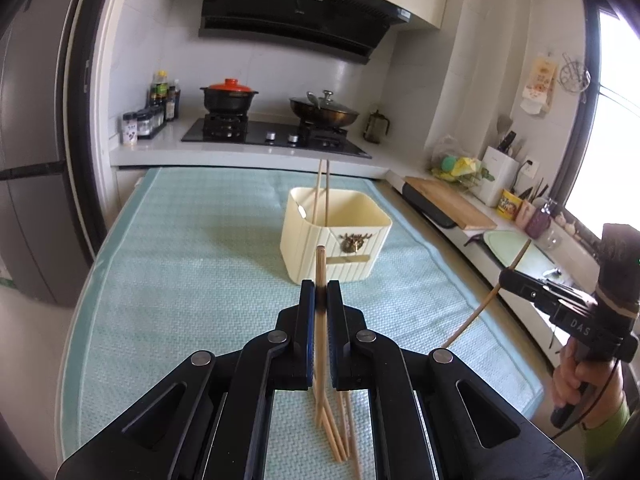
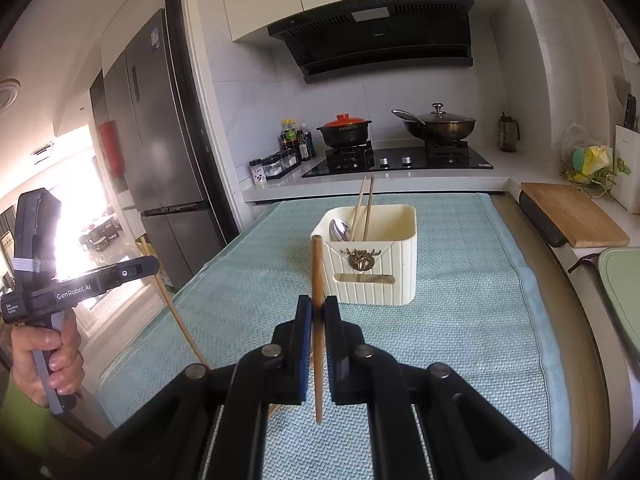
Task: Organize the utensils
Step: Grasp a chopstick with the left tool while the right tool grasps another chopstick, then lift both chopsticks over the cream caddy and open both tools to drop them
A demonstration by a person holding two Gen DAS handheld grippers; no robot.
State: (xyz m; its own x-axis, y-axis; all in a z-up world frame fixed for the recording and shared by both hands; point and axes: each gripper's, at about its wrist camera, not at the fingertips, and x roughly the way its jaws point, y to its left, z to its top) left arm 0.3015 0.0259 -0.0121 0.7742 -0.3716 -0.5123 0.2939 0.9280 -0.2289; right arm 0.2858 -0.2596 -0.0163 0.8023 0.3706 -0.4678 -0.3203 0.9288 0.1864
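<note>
Teal mat (image 2: 460, 320) bears cream holder (image 2: 376, 276) with chopsticks (image 2: 367, 208), spoon (image 2: 340, 230); each gripper pinches a chopstick.

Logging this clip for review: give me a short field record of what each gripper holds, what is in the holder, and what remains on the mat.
left gripper: shut on one wooden chopstick
right gripper: shut on a darker wooden chopstick
cream ribbed plastic holder: two chopsticks and a metal spoon standing inside
light blue woven mat: loose chopsticks under the left gripper
</note>
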